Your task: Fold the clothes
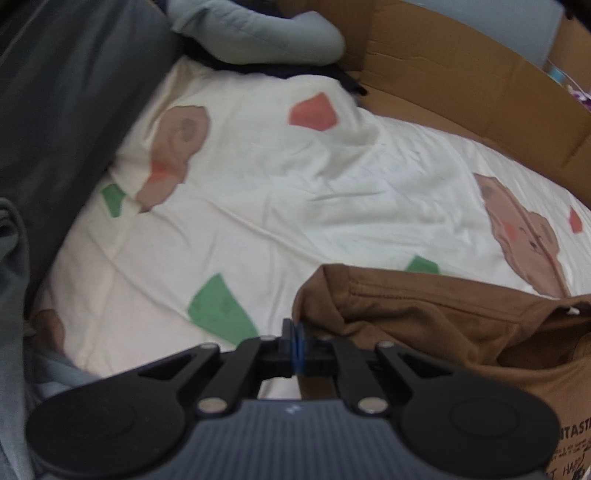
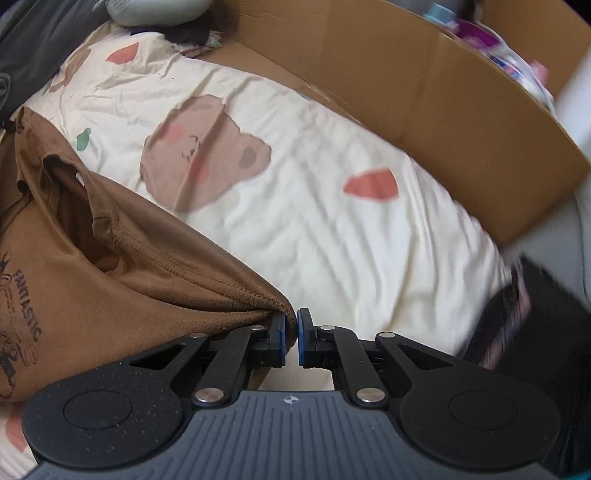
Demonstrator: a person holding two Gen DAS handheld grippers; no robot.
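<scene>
A brown T-shirt (image 1: 443, 325) with dark printed lettering lies bunched on a cream bedsheet (image 1: 277, 192) that has bear, red and green patches. In the left wrist view my left gripper (image 1: 294, 338) is shut, its blue pads pressed together on the shirt's hemmed left corner. In the right wrist view the same brown T-shirt (image 2: 110, 288) hangs to the left, its "FANTASTIC" print facing up. My right gripper (image 2: 291, 332) is shut on the shirt's stitched corner, with a thin strip of cloth pinched between the pads. The cloth sags between the two held corners.
A cardboard box wall (image 1: 461, 74) runs along the far side of the bed, seen again as the cardboard wall (image 2: 424, 92). A grey-blue pillow (image 1: 258, 33) and dark grey fabric (image 1: 66, 92) lie at the left. Dark clothing (image 2: 524, 325) sits at the right edge.
</scene>
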